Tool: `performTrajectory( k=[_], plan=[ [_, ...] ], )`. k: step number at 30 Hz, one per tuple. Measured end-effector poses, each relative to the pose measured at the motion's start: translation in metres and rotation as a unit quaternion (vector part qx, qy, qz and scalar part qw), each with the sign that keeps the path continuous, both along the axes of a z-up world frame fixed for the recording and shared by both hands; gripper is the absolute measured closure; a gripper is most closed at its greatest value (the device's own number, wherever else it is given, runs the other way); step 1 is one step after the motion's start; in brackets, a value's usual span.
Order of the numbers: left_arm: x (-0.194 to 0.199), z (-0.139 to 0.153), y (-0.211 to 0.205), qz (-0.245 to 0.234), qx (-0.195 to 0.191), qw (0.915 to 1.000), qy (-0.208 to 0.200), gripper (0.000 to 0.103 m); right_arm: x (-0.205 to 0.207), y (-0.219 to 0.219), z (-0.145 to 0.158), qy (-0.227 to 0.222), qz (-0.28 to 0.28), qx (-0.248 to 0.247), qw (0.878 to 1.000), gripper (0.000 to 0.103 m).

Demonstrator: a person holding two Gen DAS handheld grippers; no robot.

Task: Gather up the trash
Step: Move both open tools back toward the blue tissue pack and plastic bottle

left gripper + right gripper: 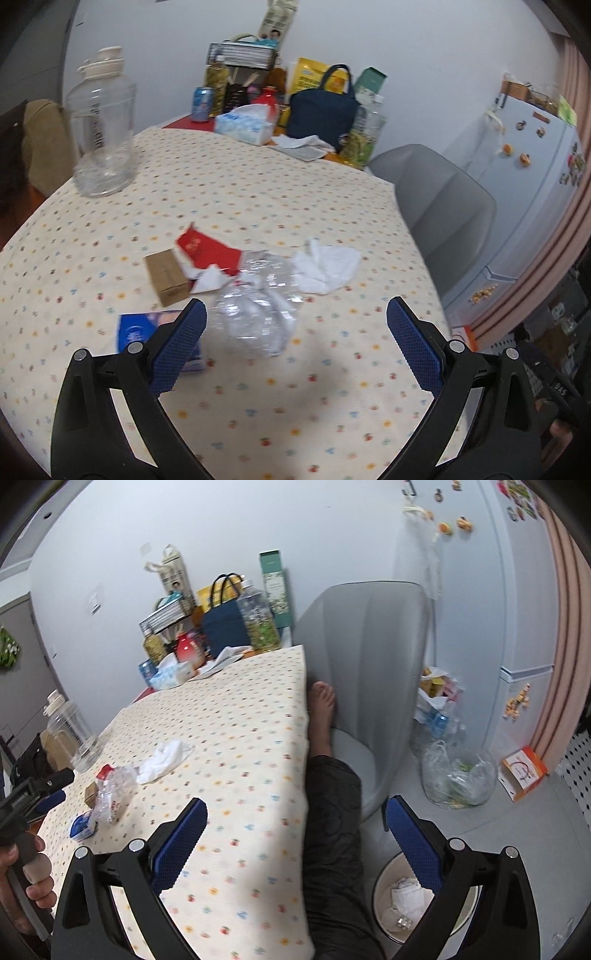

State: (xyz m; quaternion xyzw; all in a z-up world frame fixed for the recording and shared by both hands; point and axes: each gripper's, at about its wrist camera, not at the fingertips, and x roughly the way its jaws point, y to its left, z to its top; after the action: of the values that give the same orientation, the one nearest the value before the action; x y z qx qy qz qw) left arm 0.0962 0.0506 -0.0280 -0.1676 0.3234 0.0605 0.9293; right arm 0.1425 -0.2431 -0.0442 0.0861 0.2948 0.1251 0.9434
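The left gripper [295,314] hangs low over the table [258,406], its blue pads spread wide and holding nothing. Just ahead of it, slightly toward its left finger, lies a crushed clear plastic bottle [255,314]; its long axis looks to run from near the gripper away toward the far right, roughly in line with the fingers, so a straight reach would likely straddle it. Touching the left finger's outer side in this view is a blue packet [136,332], nearer than the bottle. Beyond the bottle on its left sit a small brown cardboard box [166,275] and a torn red wrapper [203,251]; on its right a crumpled white tissue [325,266] lies just beside it. Well beyond the bottle, far left, stands an upright empty clear jar [101,125].

The right gripper [295,823] also has its fingers apart and empty, straddling the table edge, well apart from the bottle. A white waste bin [380,919] holding paper sits on the floor below its right finger. The left hand is plainly the nearer to the trash.
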Motion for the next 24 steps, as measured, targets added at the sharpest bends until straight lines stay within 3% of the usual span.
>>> performTrajectory(
  k=[7, 14, 24],
  plan=[
    [-0.008, -0.020, 0.031, 0.038, 0.008, 0.9989, 0.028, 0.006, 0.008, 0.028, 0.003, -0.001, 0.027, -0.005, 1.000, 0.008],
    [-0.001, -0.056, 0.046, 0.055, 0.012, 0.9940, 0.094, 0.006, 0.011, 0.042, -0.001, 0.003, 0.036, -0.009, 0.999, 0.008],
    [0.002, -0.060, 0.044, 0.090, 0.065, 0.9890, 0.098, 0.006, 0.014, 0.037, -0.007, 0.010, 0.031, -0.008, 0.999, 0.008]
  ],
)
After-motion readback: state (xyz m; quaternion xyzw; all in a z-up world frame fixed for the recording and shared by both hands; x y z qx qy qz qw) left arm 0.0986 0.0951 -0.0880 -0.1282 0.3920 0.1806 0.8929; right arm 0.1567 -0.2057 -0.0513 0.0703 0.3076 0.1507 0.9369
